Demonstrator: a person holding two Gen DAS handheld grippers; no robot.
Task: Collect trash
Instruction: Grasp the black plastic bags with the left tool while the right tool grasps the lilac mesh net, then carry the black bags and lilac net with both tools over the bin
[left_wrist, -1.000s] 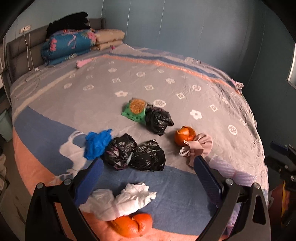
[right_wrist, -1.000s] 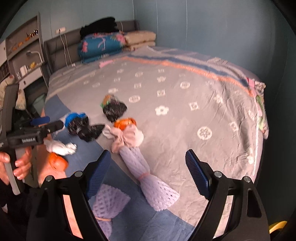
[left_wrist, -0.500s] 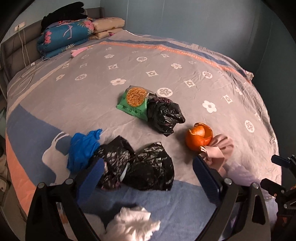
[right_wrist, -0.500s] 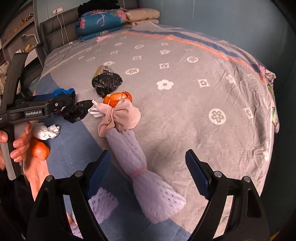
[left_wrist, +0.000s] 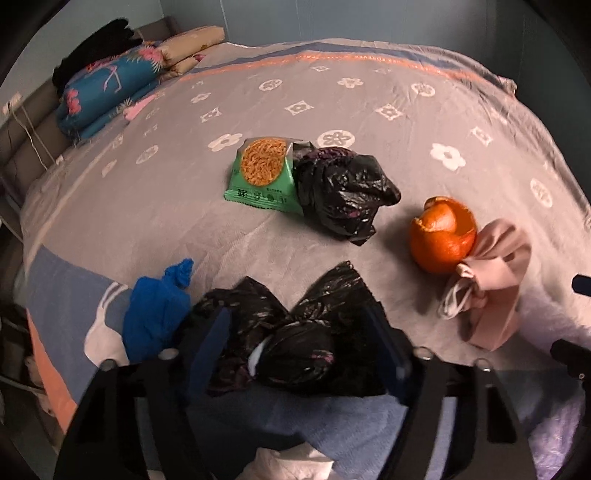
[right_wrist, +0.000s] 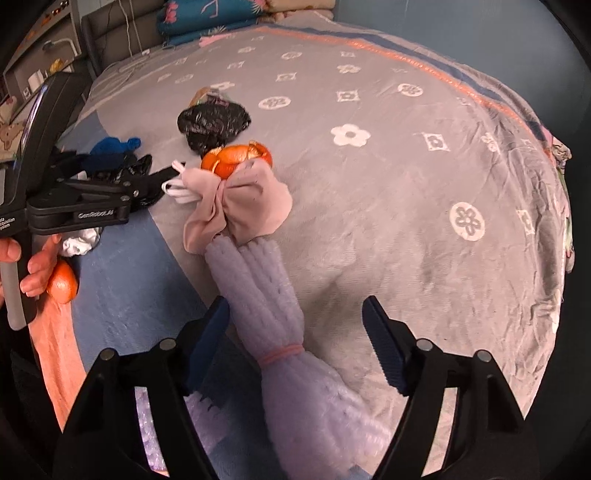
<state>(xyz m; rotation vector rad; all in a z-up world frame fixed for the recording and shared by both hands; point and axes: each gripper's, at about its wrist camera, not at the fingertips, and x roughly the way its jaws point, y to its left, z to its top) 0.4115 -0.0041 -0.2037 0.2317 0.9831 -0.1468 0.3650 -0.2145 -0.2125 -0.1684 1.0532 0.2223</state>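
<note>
Trash lies on a bed. My left gripper is open, its jaws on either side of a crumpled black plastic bag. A blue glove lies left of it. Farther off are a green noodle packet, a second black bag, an orange peel and a pink face mask. My right gripper is open over a lilac foam fruit net tied with a pink band. The mask and peel lie beyond it. The left gripper shows at the left.
The grey flowered bedspread covers the bed. Folded quilts and pillows are stacked at the headboard. A white tissue and another orange peel lie near the bed's front edge. A shelf stands beside the bed.
My left gripper moved forward and down until its jaws straddle the near black bag. My right gripper moved forward and lower over the foam net. Both stayed open.
</note>
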